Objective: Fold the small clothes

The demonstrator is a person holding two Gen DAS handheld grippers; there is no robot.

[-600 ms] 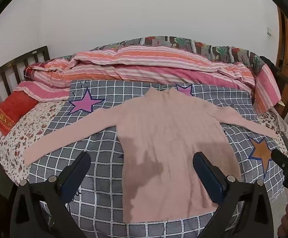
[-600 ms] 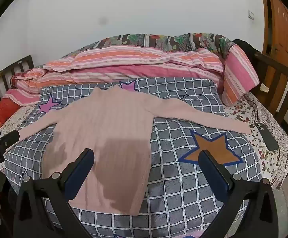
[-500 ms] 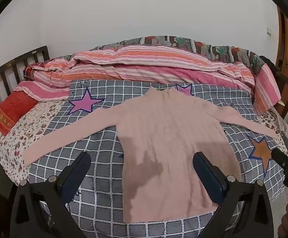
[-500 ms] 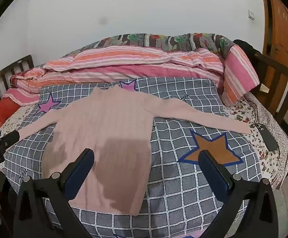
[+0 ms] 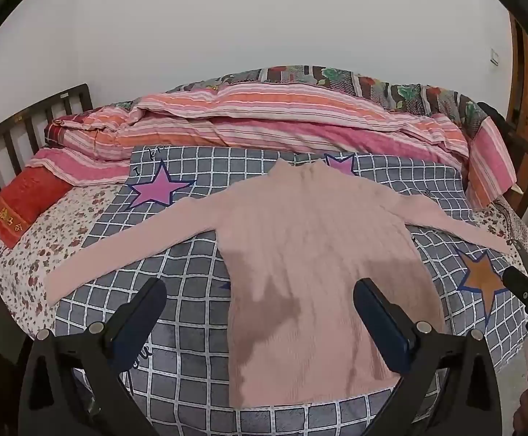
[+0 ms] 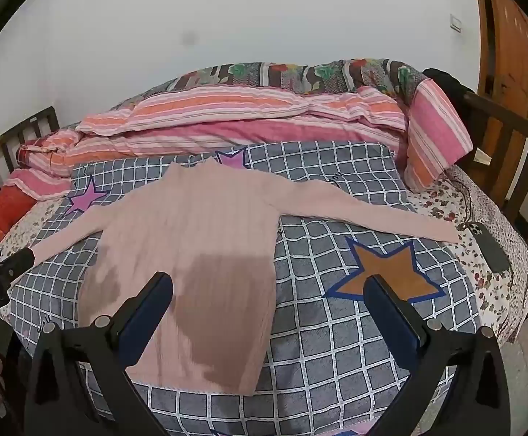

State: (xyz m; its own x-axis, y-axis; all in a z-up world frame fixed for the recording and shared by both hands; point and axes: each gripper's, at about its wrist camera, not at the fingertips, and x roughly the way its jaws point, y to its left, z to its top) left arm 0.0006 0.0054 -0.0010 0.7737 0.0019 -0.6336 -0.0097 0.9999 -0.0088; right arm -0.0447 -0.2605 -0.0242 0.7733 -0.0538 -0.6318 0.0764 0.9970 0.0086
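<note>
A pink long-sleeved ribbed sweater (image 5: 311, 239) lies flat on a grey checked blanket (image 5: 184, 269), collar toward the far side, both sleeves spread out. It also shows in the right wrist view (image 6: 198, 232). My left gripper (image 5: 260, 298) is open and empty, held above the near hem. My right gripper (image 6: 269, 292) is open and empty, above the sweater's right hem edge and the blanket (image 6: 336, 327). Each gripper shows at the edge of the other's view.
A rolled striped pink and orange quilt (image 5: 264, 123) lies along the far side. A red pillow (image 5: 20, 203) sits at the left. A dark phone (image 6: 491, 247) lies at the bed's right edge. Wooden bed rails (image 6: 518, 145) stand at both ends.
</note>
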